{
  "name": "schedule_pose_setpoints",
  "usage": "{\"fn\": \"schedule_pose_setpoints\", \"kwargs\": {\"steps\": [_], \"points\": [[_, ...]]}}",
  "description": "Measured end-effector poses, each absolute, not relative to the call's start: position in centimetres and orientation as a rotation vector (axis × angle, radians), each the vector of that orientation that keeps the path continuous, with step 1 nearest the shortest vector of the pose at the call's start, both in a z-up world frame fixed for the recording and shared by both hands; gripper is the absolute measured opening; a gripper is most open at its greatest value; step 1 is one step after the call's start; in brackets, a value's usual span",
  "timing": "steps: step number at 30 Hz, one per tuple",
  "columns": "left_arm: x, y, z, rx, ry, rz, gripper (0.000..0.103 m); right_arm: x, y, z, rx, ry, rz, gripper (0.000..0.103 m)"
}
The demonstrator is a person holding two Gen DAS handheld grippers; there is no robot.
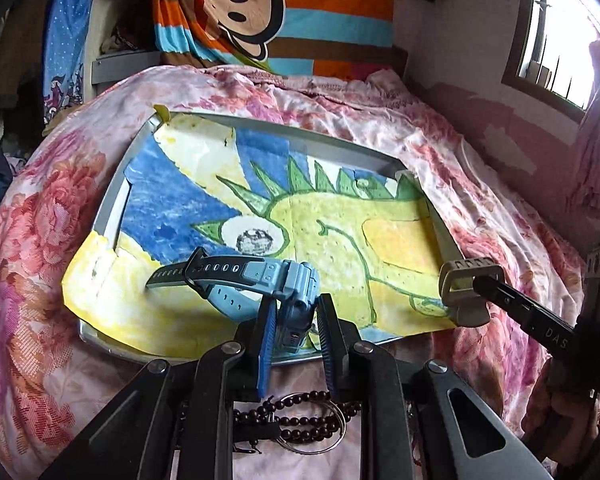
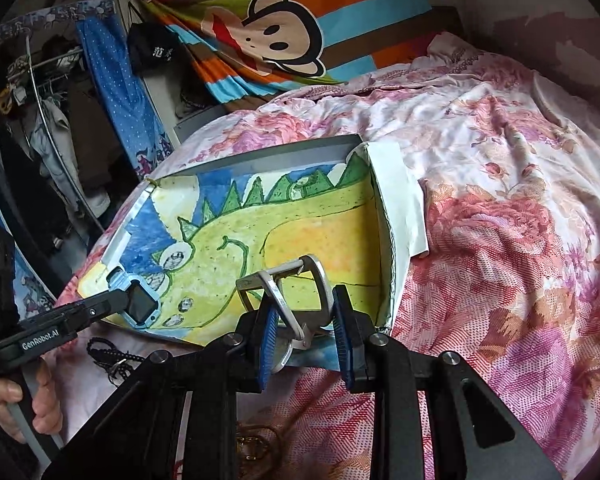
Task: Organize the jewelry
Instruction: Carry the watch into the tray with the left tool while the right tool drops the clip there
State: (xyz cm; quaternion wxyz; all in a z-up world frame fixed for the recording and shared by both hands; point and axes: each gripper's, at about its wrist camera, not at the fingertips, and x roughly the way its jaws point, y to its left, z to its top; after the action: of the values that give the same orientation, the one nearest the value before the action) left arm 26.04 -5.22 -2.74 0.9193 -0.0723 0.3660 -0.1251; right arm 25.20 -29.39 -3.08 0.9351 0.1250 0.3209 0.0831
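A light-blue watch [image 1: 296, 300] with a dark strap stands on edge between the blue pads of my left gripper [image 1: 296, 314], which is shut on its case. It hangs over the near edge of a grey tray [image 1: 112, 208] lined with a dinosaur drawing. From the right wrist view the same blue watch [image 2: 142, 306] shows in the left gripper [image 2: 134, 304] at the tray's [image 2: 268, 152] near left corner. My right gripper [image 2: 304, 316] is shut on a beige watch [image 2: 288, 292] with a looped strap, at the tray's near right corner. The left wrist view shows this beige watch [image 1: 466, 292] in the right gripper [image 1: 478, 286].
A dark bead string [image 1: 300, 412] and a metal ring [image 1: 320, 436] lie on the floral bedspread [image 1: 40, 280] just before the tray. Gold jewelry [image 2: 256, 444] lies under the right gripper. A striped monkey blanket [image 1: 260, 12] hangs behind; a wall with a window [image 1: 560, 40] is right.
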Motion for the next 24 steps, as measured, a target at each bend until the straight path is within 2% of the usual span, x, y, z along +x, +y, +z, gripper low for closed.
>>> {"fn": "schedule_pose_setpoints", "kwargs": {"steps": [2, 6, 9, 12, 13, 17, 21, 24], "points": [[26.1, -5.1, -2.8, -0.159, 0.764, -0.259, 0.020, 25.1, -29.5, -3.1, 0.246, 0.666, 0.164, 0.035], [26.4, -4.8, -2.9, -0.188, 0.784, -0.261, 0.021, 25.2, -29.7, -3.5, 0.248, 0.683, 0.159, 0.042], [26.4, -4.8, -3.1, -0.184, 0.792, -0.241, 0.034, 25.0, -29.8, -3.4, 0.240, 0.684, 0.152, 0.052], [26.1, -4.3, -2.7, -0.205, 0.772, -0.224, 0.067, 24.6, -30.0, -3.1, 0.234, 0.672, 0.140, 0.060], [26.0, -4.1, -2.5, -0.217, 0.757, -0.216, 0.070, 24.4, -30.0, -3.0, 0.227, 0.667, 0.135, 0.064], [24.9, -2.9, -1.3, -0.267, 0.721, -0.192, 0.074, 23.0, -29.9, -2.0, 0.191, 0.627, 0.114, 0.078], [22.3, -1.9, 0.1, -0.261, 0.629, -0.125, 0.097, 20.5, -29.5, 0.0, 0.152, 0.553, 0.127, 0.089], [20.4, -1.3, 1.1, -0.249, 0.566, -0.085, 0.102, 18.0, -29.2, 1.7, 0.132, 0.486, 0.139, 0.094]]}}
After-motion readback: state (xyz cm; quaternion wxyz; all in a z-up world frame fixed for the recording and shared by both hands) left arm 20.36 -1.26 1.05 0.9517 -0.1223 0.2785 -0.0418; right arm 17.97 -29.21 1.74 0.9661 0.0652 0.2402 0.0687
